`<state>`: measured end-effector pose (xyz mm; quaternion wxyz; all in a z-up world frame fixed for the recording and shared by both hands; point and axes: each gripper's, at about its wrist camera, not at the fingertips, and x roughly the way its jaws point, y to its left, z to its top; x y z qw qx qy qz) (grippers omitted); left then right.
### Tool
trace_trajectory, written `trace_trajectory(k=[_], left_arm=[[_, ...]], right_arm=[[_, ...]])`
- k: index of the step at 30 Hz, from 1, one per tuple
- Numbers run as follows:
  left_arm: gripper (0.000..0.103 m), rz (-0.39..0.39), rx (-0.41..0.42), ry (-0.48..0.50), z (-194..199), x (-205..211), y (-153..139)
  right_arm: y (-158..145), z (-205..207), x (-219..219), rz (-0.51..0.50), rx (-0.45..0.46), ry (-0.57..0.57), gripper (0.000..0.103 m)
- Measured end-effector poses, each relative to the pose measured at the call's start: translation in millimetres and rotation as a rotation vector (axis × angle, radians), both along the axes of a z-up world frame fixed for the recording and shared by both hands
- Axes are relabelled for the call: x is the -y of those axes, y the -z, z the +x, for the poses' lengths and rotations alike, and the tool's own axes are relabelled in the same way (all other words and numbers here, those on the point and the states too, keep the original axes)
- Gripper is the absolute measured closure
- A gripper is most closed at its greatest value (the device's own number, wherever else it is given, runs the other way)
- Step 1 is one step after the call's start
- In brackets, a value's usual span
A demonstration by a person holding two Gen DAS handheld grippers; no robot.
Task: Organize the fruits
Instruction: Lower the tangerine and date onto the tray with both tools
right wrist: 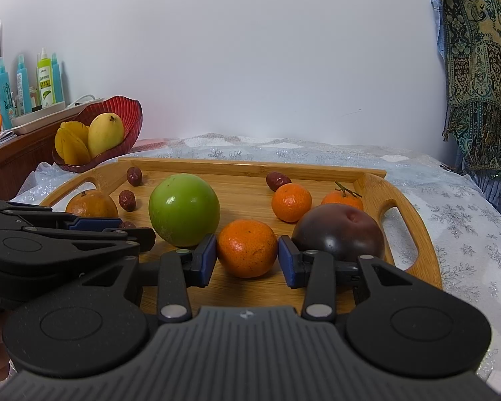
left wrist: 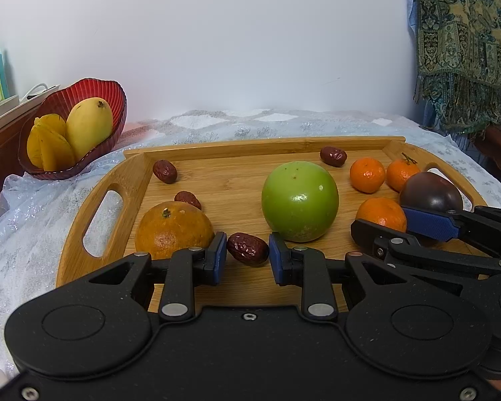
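My left tongs [left wrist: 247, 257] sit at the near edge of the bamboo tray [left wrist: 130, 180], and a wrinkled red date [left wrist: 247, 248] lies between their blue pads, long axis crosswise, pad to pad. The pads look to be touching its ends, so I read this as a light grip. My right tongs [right wrist: 247, 260] bracket a small mandarin [right wrist: 247, 252] the same way, with the pads at its sides; whether they press I cannot tell. Each fruit lies straight ahead of its own tongs. The date is leathery and oval, the mandarin pebbled and round. A glossy green apple [left wrist: 300, 201] stands between them, and a red ribbed bowl [left wrist: 115, 100] waits beyond the tray's far left corner.
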<state>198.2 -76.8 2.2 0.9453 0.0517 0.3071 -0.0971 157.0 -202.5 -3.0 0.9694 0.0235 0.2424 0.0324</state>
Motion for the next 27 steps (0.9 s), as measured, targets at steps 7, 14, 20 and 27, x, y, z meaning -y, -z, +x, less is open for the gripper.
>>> trace_trajectory(k=[7,14,20,27], left_arm=[[0.077,0.001,-0.024,-0.005,2.0,-0.3,-0.4],[0.077,0.005,-0.033,-0.008,2.0,0.3,-0.8],[0.075,0.003,-0.039,-0.008,2.7,0.2,-1.3],[0.073,0.005,-0.043,-0.01,1.8,0.3,-2.2]], right_arm=[[-0.5,-1.6,-0.9,-0.011,-0.002,-0.003,0.056],[-1.1,-1.3,-1.1,-0.012,-0.003,-0.003,0.056],[-1.1,-2.9,-0.7,-0.007,-0.004,-0.002,0.056],[-1.9,-3.7,-0.2,-0.001,-0.007,-0.002,0.056]])
